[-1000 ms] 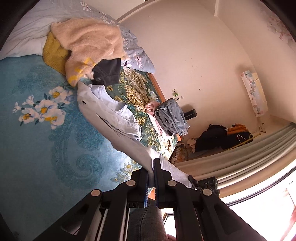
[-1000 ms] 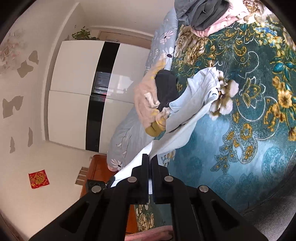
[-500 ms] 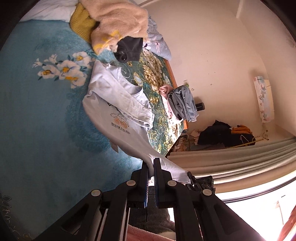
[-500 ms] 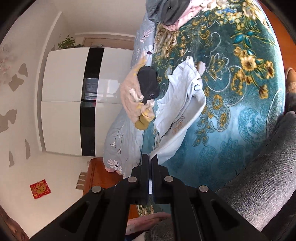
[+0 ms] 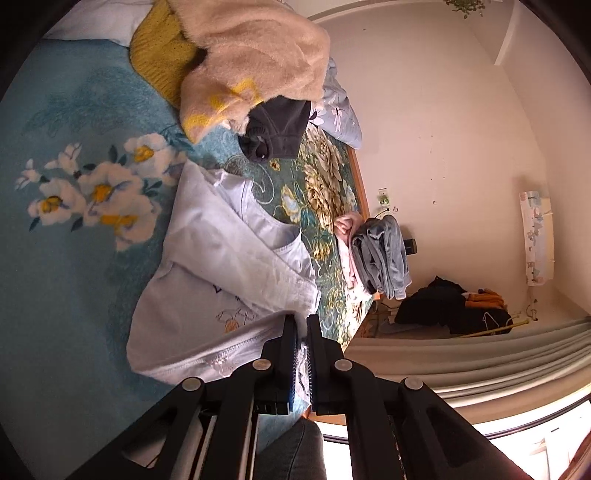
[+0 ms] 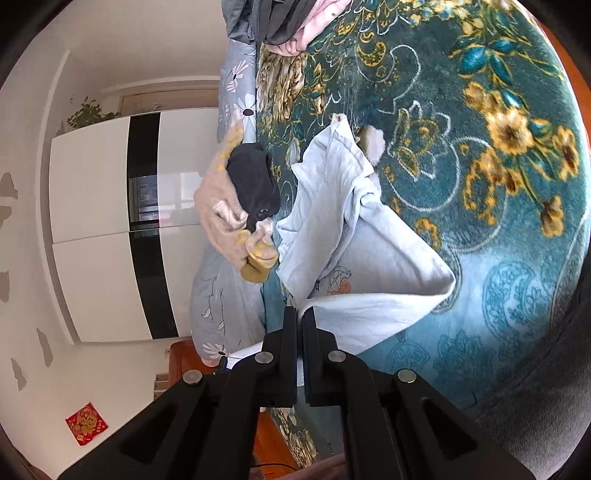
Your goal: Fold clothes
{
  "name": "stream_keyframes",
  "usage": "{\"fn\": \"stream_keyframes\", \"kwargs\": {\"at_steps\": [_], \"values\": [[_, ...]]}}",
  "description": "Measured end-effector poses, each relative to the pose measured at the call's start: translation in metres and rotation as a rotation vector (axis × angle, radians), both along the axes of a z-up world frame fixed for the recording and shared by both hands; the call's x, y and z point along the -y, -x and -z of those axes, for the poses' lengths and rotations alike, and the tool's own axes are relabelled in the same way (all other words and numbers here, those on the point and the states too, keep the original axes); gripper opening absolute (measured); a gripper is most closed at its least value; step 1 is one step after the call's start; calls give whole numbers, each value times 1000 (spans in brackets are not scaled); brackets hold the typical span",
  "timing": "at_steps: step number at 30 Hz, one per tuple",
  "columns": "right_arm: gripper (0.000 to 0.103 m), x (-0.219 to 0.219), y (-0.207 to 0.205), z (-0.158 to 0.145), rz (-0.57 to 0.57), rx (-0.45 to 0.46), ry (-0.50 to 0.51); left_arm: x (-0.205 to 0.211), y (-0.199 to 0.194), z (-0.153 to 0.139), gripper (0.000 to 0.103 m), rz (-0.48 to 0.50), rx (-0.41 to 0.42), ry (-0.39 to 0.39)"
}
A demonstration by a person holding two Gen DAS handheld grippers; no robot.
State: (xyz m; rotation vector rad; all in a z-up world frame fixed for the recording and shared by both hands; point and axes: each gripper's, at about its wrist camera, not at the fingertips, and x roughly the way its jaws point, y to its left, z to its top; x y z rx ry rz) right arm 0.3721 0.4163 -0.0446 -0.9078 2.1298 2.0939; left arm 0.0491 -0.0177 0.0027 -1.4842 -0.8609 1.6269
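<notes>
The pale blue shirt is spread on the teal floral blanket, its hem pinched in the closed left gripper and right gripper, apparently so that it is kept taut and square for folding.

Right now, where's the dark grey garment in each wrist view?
Left wrist: dark grey garment upper centre, half under the cream fuzzy sweater, beyond the light blue shirt.
Right wrist: dark grey garment left of centre, against the same sweater.
Shared landmark: the folded clothes stack on the bed.
</notes>
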Motion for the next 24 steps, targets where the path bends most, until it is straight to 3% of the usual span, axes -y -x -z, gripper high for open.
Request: {"fn": "stream_keyframes", "kwargs": {"at_steps": [5,11,17,24], "values": [[2,-36,56,8,10,22,11,-30,59,26,6,-42,43,12],[2,-80,119,41,49,57,74,-58,118,72,6,-111,131,18],[2,-106,159,69,64,147,75,-70,149,113,6,-183,208,64],[2,-120,186,86,45,223,52,-69,159,139,6,-239,272,74]]}}
